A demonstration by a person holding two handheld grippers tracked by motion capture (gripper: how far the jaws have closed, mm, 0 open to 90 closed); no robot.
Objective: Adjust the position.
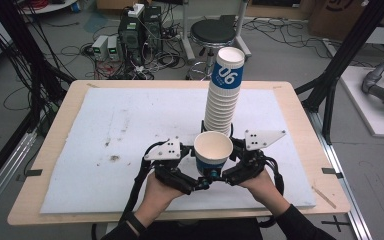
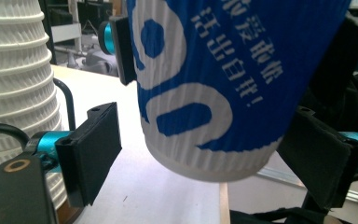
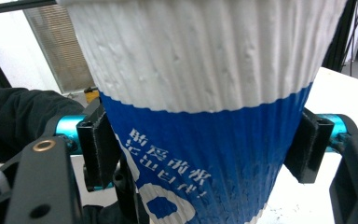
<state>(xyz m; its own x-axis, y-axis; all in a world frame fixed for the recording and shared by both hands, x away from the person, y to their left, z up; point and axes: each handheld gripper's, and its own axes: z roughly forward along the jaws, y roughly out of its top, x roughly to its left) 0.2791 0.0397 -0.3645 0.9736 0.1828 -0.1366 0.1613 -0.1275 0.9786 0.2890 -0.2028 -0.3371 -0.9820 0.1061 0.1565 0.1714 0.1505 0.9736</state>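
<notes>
A single paper cup point(image 1: 213, 149), white ribbed above and blue with white print below, hangs upright over the near middle of the white mat point(image 1: 105, 145). My right gripper point(image 1: 230, 172) is shut on it: in the right gripper view both pads point(image 3: 100, 149) press the cup's point(image 3: 200, 140) blue band. My left gripper point(image 1: 200, 182) stands open around the cup's base point(image 2: 205, 116). Its left pad point(image 2: 93, 149) is clear of the cup and its right pad sits at the cup's edge. Just behind stands a tall stack of the same cups point(image 1: 222, 95).
The mat lies on a wooden table point(image 1: 55, 145) with black frame posts point(image 1: 345, 50) at both sides. The cup stack point(image 2: 14, 79) stands close to my left gripper. On the floor beyond are a stool point(image 1: 212, 35), computers and cables.
</notes>
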